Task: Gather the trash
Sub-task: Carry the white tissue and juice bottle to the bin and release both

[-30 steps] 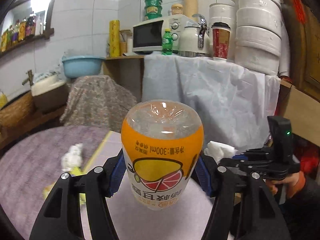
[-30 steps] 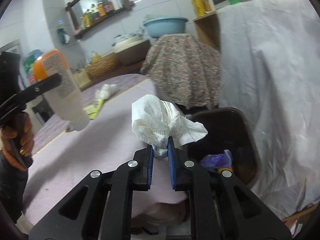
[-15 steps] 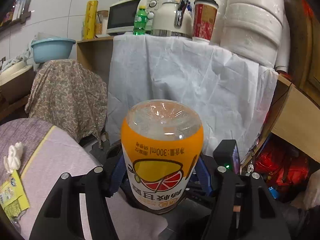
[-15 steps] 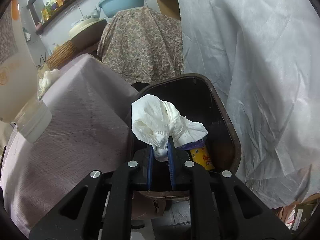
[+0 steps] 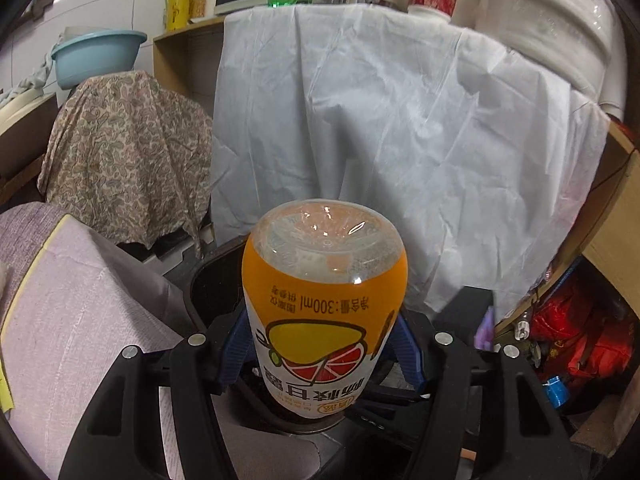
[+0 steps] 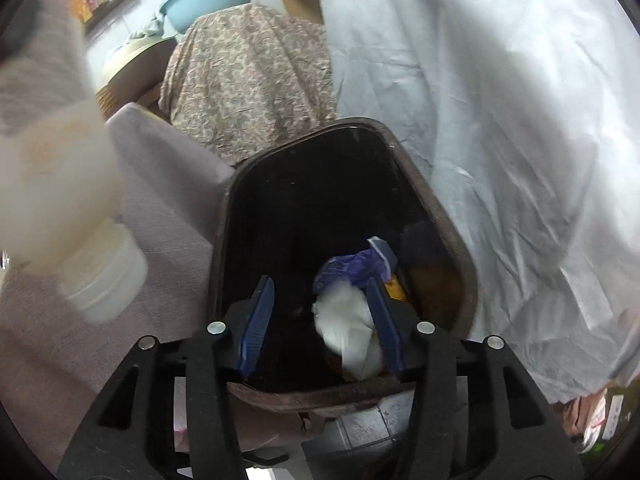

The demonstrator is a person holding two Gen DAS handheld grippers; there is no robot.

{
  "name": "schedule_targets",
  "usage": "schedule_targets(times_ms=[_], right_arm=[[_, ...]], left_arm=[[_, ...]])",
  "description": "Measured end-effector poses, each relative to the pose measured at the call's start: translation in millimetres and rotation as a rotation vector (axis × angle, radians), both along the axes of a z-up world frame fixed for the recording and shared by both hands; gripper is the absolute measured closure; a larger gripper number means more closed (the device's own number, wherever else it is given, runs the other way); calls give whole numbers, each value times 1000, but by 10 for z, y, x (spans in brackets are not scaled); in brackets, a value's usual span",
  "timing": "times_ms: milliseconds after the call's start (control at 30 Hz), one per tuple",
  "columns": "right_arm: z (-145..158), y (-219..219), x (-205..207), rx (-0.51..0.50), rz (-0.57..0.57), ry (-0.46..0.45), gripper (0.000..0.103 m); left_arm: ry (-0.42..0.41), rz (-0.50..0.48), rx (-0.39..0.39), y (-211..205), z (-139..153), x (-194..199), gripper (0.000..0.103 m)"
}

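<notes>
1. Since a second ago, my left view has swung off the purple tabletop; the bin [image 5: 208,280] now shows as a dark opening at lower centre, behind and beneath the bottle [image 5: 324,300].
2. That bottle, orange-labelled and upside down, sits mid-frame in my left gripper [image 5: 320,356], both blue pads [image 5: 236,350] pressing its sides at a medium spread. It looks poised above the bin mouth, so I judge it ready to drop next.
3. Much of the bin is hidden by the bottle and my own black fingers; only its left rim and a sliver on the right show. The table [image 5: 80,320] fills the lower left, and a white sheet [image 5: 400,140] hangs across the upper centre.
4. In my right view, the tissue I was pinching half a second ago is no longer clamped. My right gripper [image 6: 320,320] is opening, its jaws roughly half spread, and the tissue [image 6: 348,328] is a blurred white lump near the right pad [image 6: 384,324], seemingly falling into the bin [image 6: 448,220].
5. That means one piece of trash is as good as delivered. Whether the tissue touches the pad I cannot tell through the blur.
6. Purple and yellow scraps already lie inside the bin. At the left edge the bottle's pale neck and cap are out of focus, cut off by the frame.
</notes>
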State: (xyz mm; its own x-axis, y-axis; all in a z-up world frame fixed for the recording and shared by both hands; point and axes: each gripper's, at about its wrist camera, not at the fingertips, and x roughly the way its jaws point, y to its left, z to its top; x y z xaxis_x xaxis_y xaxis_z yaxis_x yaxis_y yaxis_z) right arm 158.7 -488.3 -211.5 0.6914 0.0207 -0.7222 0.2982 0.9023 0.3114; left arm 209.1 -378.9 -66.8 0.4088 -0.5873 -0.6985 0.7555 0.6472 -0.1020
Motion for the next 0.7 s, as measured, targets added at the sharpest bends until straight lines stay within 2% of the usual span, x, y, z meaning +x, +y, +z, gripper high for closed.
schedule_targets(times_ms=[33,167,267,433,700], right_arm=[[8,-5,-49,-18,-11,5,50],[88,-61,-279,-66,-81,-5,29],[128,-99,-450,-90,-134,-15,20],[162,-152,-641,-116,-173,-21,19],[118,-313,-910,-89,-217,-36,19]], left_arm=[[5,4,9,-25,-24,17,41],[61,11,40,-187,-143,121,41],[92,30,76,-334,-234,176,41],[99,54,160,-567,-439,267,42],[133,118,255,-765,-784,493,42]])
